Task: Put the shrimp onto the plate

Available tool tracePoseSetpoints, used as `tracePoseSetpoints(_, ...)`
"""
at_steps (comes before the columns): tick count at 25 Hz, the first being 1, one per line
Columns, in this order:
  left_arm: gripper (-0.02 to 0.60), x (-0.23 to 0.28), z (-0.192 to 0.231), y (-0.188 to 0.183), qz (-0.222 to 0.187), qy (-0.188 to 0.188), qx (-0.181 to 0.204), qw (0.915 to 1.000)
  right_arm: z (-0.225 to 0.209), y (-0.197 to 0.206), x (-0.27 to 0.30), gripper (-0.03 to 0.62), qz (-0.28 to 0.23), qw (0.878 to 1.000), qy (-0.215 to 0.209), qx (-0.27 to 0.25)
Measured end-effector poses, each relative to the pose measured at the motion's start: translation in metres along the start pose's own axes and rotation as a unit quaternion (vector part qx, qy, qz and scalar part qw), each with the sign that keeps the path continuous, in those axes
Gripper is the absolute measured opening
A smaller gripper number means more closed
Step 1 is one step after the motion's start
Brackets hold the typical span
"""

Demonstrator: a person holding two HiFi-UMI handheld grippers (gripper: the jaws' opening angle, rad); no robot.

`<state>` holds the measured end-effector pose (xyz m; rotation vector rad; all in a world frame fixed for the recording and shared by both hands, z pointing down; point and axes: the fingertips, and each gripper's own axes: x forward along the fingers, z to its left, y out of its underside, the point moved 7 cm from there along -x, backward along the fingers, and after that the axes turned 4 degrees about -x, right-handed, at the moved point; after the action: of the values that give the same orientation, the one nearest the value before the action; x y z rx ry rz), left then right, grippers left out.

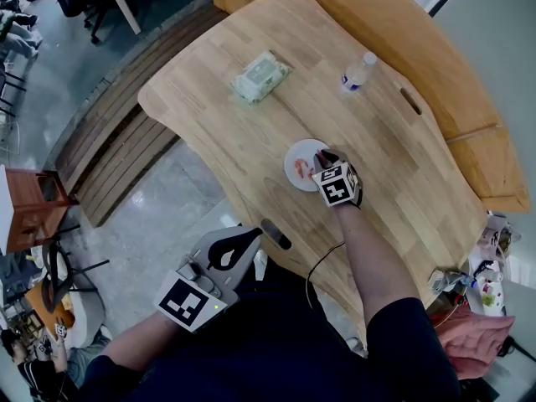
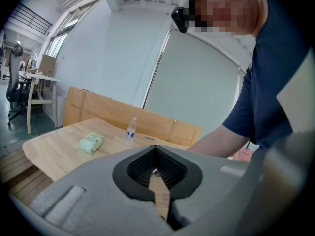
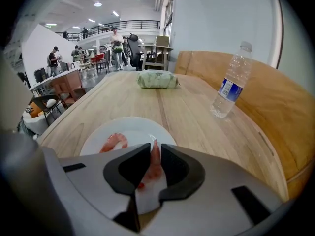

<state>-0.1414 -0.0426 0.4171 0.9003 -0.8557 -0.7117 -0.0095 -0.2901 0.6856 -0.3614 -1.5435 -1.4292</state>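
Note:
A small white plate [image 1: 295, 155] [image 3: 96, 142] sits on the wooden table near its front edge. One pink shrimp [image 3: 113, 141] [image 1: 303, 172] lies curled on it. My right gripper [image 1: 325, 161] [image 3: 153, 150] hovers over the plate's near side, shut on a second shrimp [image 3: 154, 165] that stands upright between its pads. My left gripper [image 1: 249, 239] [image 2: 156, 150] is held low by the person's body, off the table's front edge. Its jaws are together with nothing in them.
A green pack of wipes [image 1: 260, 76] [image 3: 157, 79] [image 2: 91, 142] lies at the table's far side, and a water bottle [image 1: 358, 71] [image 3: 231, 82] [image 2: 131, 130] stands to its right. A wooden bench back [image 1: 469, 99] borders the far right. Chairs and people stand beyond.

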Motion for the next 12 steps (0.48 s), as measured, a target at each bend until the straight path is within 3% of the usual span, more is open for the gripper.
tracePoseSetpoints(12,0.004,-0.0037,-0.0003,0.0004,-0.002,0.004,0.002,1.0,0.0005,-0.0037,-0.0073,0.094,-0.025,1.0,-0.002,-0.004)
